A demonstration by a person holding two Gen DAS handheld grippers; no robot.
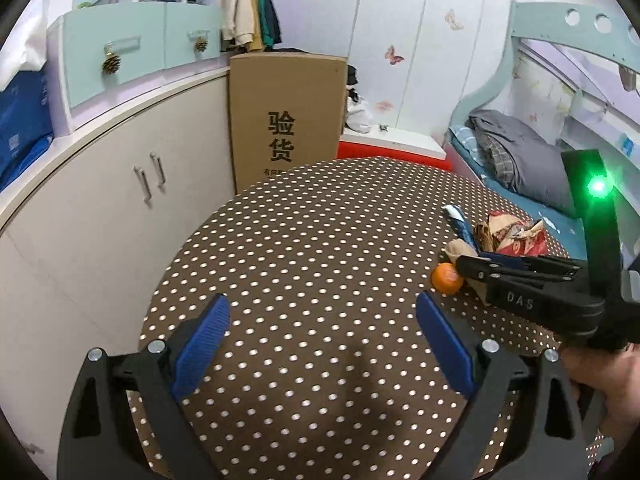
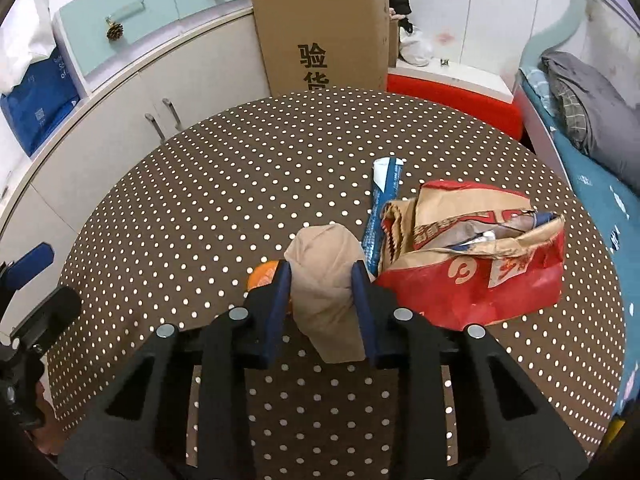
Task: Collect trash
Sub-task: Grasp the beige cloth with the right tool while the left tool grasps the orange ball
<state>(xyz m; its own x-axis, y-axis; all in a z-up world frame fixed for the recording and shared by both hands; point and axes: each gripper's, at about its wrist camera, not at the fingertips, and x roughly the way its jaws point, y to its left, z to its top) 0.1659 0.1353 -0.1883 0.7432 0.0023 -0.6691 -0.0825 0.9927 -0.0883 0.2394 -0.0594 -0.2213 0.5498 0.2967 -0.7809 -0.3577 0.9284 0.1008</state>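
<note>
Tongs (image 2: 322,276) around beige wad (image 2: 326,280)

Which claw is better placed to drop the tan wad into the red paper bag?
Right. The right claw already pinches the tan paper wad beside the red paper bag; the left claw is open over bare tablecloth.

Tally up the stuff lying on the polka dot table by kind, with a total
Crumpled tan paper wad: 1
Red and brown paper bag: 1
Blue and white wrapper: 1
Orange fruit: 1
Total: 4
</note>
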